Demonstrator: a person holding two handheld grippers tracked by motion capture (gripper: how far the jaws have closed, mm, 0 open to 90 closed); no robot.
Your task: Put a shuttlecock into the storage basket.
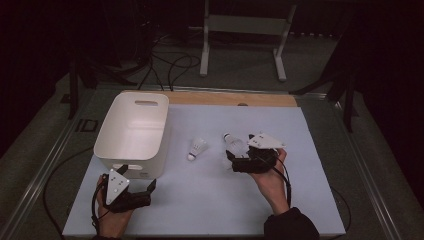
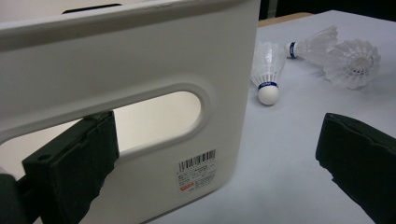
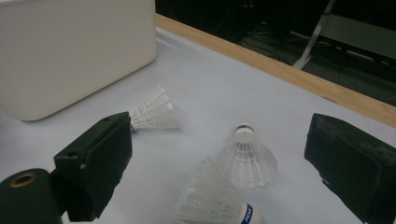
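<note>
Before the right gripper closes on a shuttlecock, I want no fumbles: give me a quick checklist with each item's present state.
1. Right gripper open: ok, jaws wide apart.
2. Shuttlecocks between its jaws: ok, but two lie close together there, so grabbing a single one: cannot tell.
3. Third shuttlecock clear of the jaws: ok, it lies apart, nearer the bin.
4. White bin upright, open top: ok.
5. Left gripper out of the way: ok, open at the bin's near wall, holding nothing.
6. Bin contents: cannot tell.
</note>
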